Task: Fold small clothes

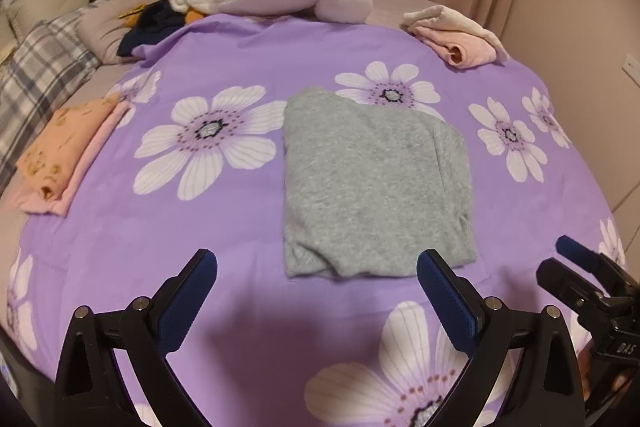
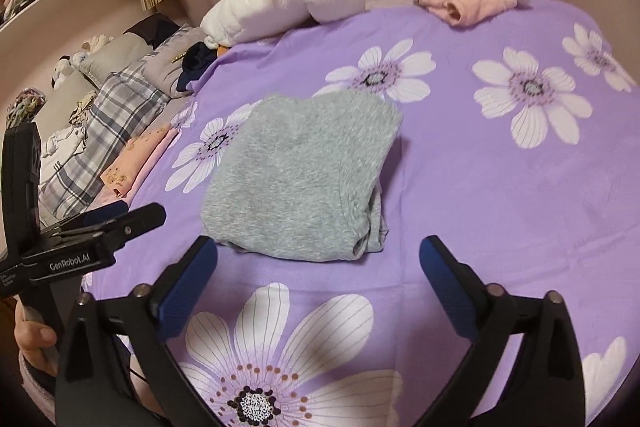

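With both the left gripper (image 1: 316,263) and the right gripper (image 2: 318,249) spread wide and holding nothing, the grey knit garment (image 1: 372,183) lies folded mid-bedspread (image 1: 224,227); folded peach and pink clothes (image 1: 60,155) sit far left, unfolded pink clothes (image 1: 460,39) far right, seemingly remaining.

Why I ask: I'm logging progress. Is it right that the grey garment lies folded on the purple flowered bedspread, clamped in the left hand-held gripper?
Not clamped. In the left wrist view the left hand-held gripper stands open and empty, short of the folded grey garment on the purple flowered bedspread.
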